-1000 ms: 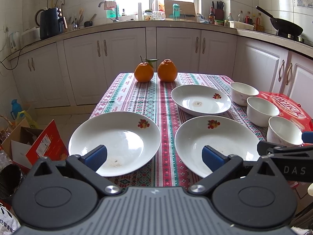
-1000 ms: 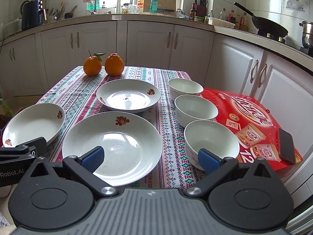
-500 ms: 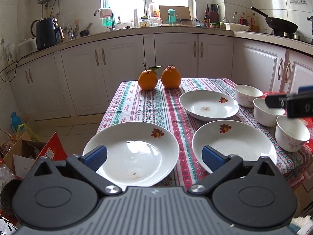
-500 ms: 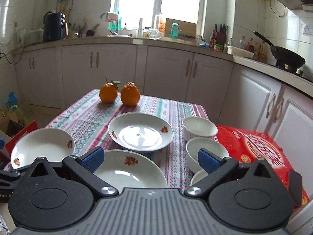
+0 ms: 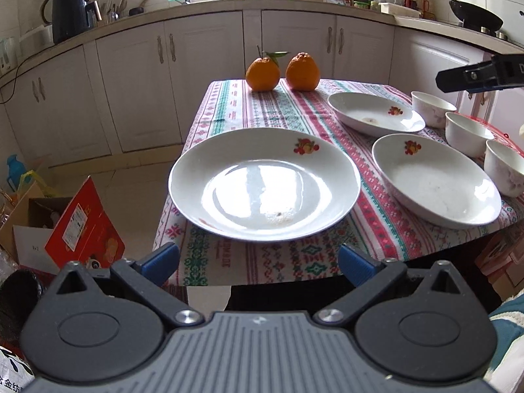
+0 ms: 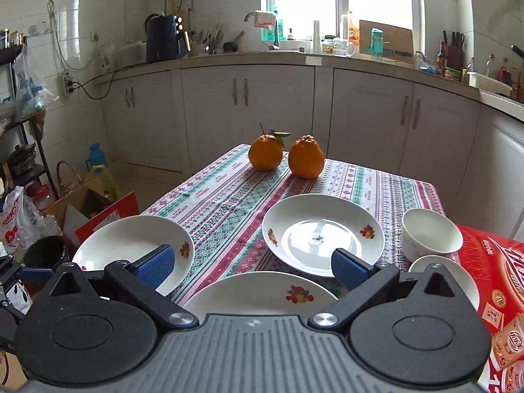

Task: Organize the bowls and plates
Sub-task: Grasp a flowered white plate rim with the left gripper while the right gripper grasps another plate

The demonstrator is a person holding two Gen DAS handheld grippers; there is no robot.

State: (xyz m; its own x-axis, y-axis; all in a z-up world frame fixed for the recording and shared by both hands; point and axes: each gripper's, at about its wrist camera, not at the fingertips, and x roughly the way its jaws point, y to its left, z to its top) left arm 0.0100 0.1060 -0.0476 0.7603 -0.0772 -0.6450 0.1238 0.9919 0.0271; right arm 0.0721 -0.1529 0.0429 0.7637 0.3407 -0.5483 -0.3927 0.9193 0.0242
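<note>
1. Hovering off the near edge of the table, the left gripper has its blue-padded fingers spread wide and holds nothing, pointing toward the near-left plate without touching it.
2. Held higher above the near edge, the right gripper has its fingers equally wide apart and empty, clear of every dish.
3. Three white plates with fruit motifs lie apart on the patterned tablecloth: the near-left plate overhanging the table's front edge, the near-right plate beside it, and the far plate behind that one.
4. Three white bowls stand in a row along the right side: the far bowl, the middle bowl and the near bowl, none stacked.
5. A red box lies just beside the bowls at the table's right; whether the bowls rest partly on it cannot be told.
6. Two oranges sit side by side at the table's far end, well apart from the dishes.
</note>
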